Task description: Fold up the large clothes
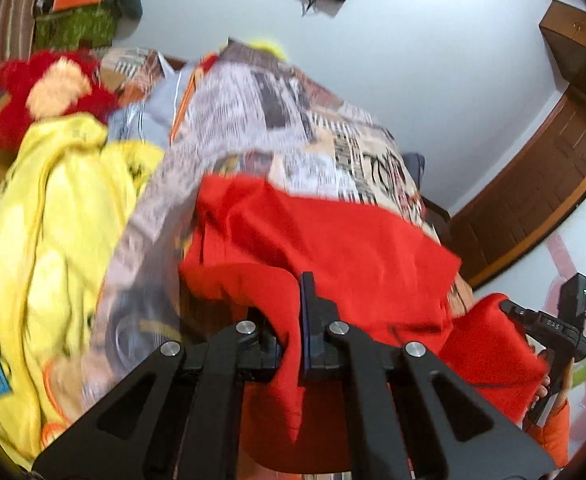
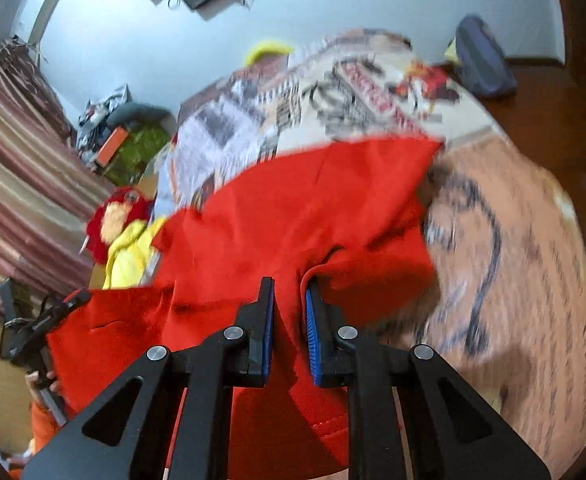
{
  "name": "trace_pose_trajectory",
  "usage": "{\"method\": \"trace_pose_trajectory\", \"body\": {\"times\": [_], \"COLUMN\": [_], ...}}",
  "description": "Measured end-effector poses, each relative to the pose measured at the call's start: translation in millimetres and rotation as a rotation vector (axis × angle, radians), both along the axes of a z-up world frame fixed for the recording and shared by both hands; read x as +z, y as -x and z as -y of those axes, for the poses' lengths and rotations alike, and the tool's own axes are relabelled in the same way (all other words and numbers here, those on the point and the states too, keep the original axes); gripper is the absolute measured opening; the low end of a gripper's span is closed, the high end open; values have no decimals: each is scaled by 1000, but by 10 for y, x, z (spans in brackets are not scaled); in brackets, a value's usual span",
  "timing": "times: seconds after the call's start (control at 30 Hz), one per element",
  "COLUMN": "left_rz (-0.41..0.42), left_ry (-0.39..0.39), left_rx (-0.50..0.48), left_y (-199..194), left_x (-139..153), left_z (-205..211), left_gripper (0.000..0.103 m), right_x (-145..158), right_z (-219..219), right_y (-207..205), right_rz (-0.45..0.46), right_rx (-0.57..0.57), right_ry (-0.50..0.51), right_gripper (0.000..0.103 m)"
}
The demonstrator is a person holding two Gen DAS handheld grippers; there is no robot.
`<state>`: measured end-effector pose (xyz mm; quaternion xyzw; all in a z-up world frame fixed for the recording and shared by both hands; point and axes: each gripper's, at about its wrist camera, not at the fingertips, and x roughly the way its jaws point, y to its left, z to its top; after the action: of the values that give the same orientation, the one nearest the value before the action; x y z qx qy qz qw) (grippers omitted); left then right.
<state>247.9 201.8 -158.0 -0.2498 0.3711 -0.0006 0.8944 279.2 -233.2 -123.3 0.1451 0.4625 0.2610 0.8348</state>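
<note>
Soft, limp, light bright-red fabric garment (image 2: pixel 293 208) clamped in both left gripper (image 1: pixel 291 344) and right gripper (image 2: pixel 289 332) jaws; best pinched at hem corners, 12 o'clock, over newspaper-print bedsheet (image 1: pixel 293 128).

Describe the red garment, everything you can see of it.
The red garment is plain bright red, a soft matte fabric, large and crumpled. It is spread loosely over the printed bedcover, with its near edge lifted. The left gripper and the right gripper each pinch a fold of it. A stitched seam shows near the bottom. Motion blur hides finer detail.
</note>
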Motion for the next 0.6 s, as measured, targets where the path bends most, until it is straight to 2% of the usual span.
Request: {"method": "trace_pose_trajectory", "body": {"times": [0.13,0.3,0.43,0.6], "left_rz": [6,0,-40,-150], "left_ry": [-45,-69,-119,-199], "left_rx": [67,118,134,146], "left_y": [-380,-913,-1324,-1685], "left_x": [106,52,-142,-570], "left_z": [-102,-197,-217,-232], "left_gripper": [5,5,5,6], "right_x": [81,-5,-186,-459], "right_z": [-40,-172,-238,-158], "right_y": [-395,-906,-1214,-1450], "right_rz": [30,26,1,-48], "right_rx": [-29,-22,-31,-89], "right_ry": [3,61,66,107], "right_gripper": [12,12,12,17]}}
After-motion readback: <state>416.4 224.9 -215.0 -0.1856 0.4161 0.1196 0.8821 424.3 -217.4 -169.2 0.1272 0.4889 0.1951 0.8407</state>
